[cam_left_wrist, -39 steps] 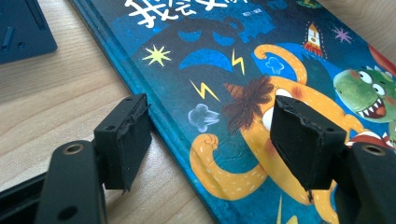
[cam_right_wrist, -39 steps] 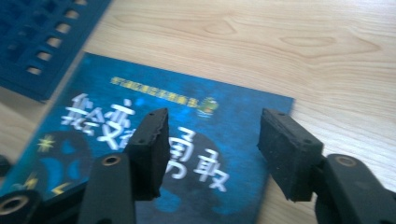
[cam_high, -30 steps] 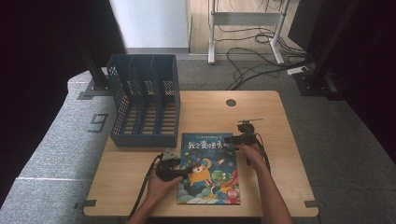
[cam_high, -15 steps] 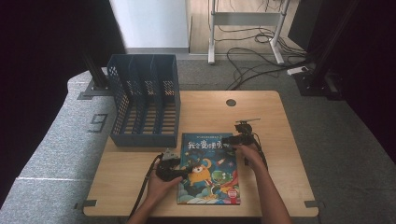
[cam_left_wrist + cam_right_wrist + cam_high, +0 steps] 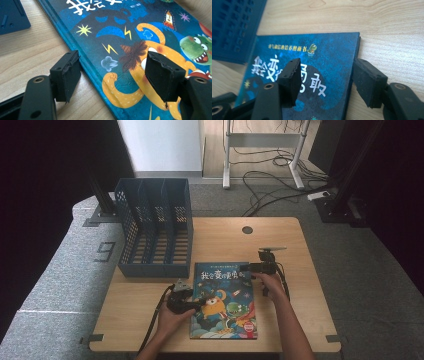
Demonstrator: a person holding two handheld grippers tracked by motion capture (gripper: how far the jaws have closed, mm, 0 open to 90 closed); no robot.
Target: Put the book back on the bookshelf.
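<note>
While both tools gape astride the picture book's [image 5: 223, 300] edges, the right tool [image 5: 325, 80] has just been narrowing.

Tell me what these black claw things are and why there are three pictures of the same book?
A person sits at a wooden table and holds a hand tool with two black jaws in each hand. The big picture comes from a camera up high. There you see the left gripper at one edge of the picture book and the right gripper at the book's far corner. The other two pictures come from small cameras riding on the tools, so you look along the jaws. The left gripper's jaws stand open over the book's edge. The right gripper's jaws have just been closing, with the book's edge between them, but they do not press on it yet. A blue file rack stands behind the book.
</note>
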